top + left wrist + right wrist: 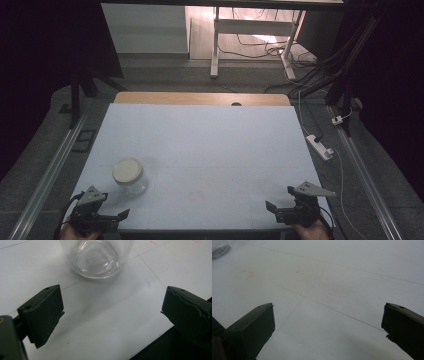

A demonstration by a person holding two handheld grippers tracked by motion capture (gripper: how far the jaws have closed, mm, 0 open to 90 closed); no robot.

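So the glass jar [130, 176] with its cream lid [127, 170] sits at about 8 o'clock on the table [210, 145], just beside the left gripper [107, 216], which is down at 7 o'clock with jaws spread wide and nothing between them; in the left gripper view the jar's clear base [97, 257] is at 12 o'clock, just ahead of the jaws. The right gripper [280, 210] rests at 5 o'clock, well apart from the jar, jaws also spread and empty.

What I'd worry about: that glass looks smooth and rounded, so a pinch low on the belly could squirt it out sideways; it's also near the front edge, so a clumsy nudge might roll it off.

Surface is a pale white-blue sheet with faint grid lines and a reddish smudge [196, 195] near 6 o'clock; the room's dark, with desk legs [215, 45], cables and a power strip [320, 146] on the floor around 2 o'clock.
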